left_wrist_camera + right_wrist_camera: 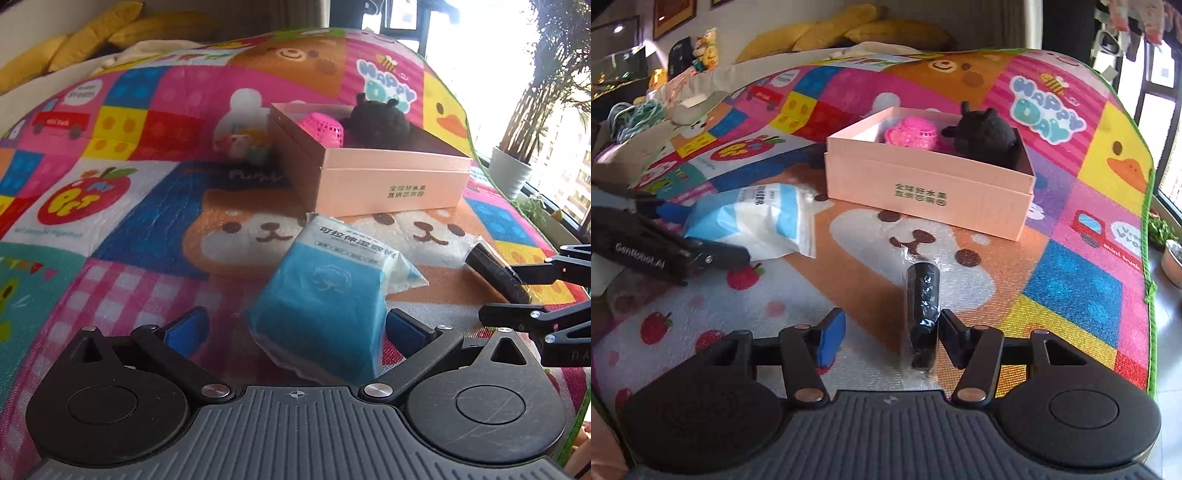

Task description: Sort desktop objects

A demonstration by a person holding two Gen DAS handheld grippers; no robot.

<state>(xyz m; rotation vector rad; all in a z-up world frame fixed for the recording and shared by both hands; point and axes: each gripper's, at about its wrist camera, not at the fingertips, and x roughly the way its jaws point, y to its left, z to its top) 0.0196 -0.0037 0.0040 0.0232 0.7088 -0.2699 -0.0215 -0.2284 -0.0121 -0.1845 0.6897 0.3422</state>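
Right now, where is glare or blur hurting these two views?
Left wrist view: the window is blown out white, and the small toys beside the pink box look soft. Right wrist view: evenly lit, with strong fisheye bending of the play mat edges.

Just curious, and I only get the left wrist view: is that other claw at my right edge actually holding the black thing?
Observer: No. In the right wrist view the right gripper is open; the black wrapped tube lies on the mat between its fingers.
Operator: Anything lying beyond the mat that I can't see?
Observer: Yes, a tangle of teal yarn sits past the mat's far left edge.
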